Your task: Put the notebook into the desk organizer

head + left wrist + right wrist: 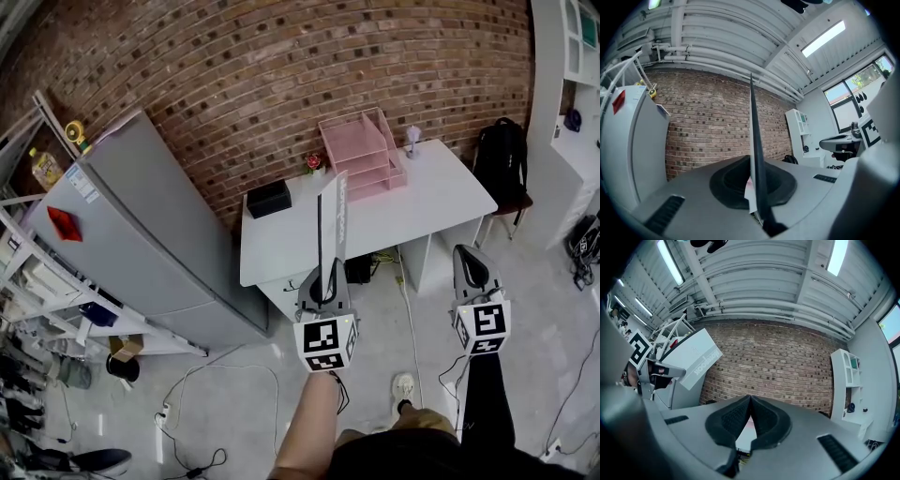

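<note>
Grey notebook (331,220) held upright, short of the bench (441,199).
The left gripper (324,279) pinches its lower edge; the right gripper (466,258) is closed on nothing. The pink desk organizer (361,155) stands on the bench by the brick wall (281,75).

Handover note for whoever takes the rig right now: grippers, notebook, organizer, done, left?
Left gripper: shut on the notebook, held upright on edge.
Right gripper: shut, empty.
Pink desk organizer: at the back of the white desk, against the brick wall; grippers not yet at it.
Done: notebook in grip.
Left: carry it over, slide it into the organizer, release.
</note>
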### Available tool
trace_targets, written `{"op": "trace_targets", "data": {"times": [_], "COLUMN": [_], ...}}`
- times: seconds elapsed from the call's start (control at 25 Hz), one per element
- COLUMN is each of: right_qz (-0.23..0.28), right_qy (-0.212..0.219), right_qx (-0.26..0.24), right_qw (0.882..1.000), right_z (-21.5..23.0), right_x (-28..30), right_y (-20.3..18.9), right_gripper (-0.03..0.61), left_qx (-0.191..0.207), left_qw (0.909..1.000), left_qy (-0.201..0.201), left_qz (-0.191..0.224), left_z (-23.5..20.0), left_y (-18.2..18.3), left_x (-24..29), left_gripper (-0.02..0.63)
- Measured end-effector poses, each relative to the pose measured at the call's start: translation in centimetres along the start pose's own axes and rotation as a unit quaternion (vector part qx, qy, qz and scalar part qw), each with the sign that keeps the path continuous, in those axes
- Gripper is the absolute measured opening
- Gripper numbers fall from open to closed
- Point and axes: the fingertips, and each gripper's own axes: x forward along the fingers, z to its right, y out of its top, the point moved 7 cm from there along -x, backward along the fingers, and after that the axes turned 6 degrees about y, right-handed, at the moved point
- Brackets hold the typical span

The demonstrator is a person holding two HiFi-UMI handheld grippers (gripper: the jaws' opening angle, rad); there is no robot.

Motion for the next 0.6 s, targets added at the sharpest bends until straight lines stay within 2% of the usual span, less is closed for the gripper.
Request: {"op": "trace_targets", "data": {"times": [0.6], "right_qz": [0.006], "right_qy": [0.026], "right_qx": [0.001], "right_qw": [1.0], "right_z": [6.9], "right_x": [12.2], "right_y": [-1.6], "right_gripper": [0.021], "left_qx": [0.008], "left_qw": [0.9996], "left_qy": [0.024], "left_qz": [-0.006], "left_z": [0.1], "left_y": [-0.5], "left_x": [12.8], "left_gripper": [0.02]}}
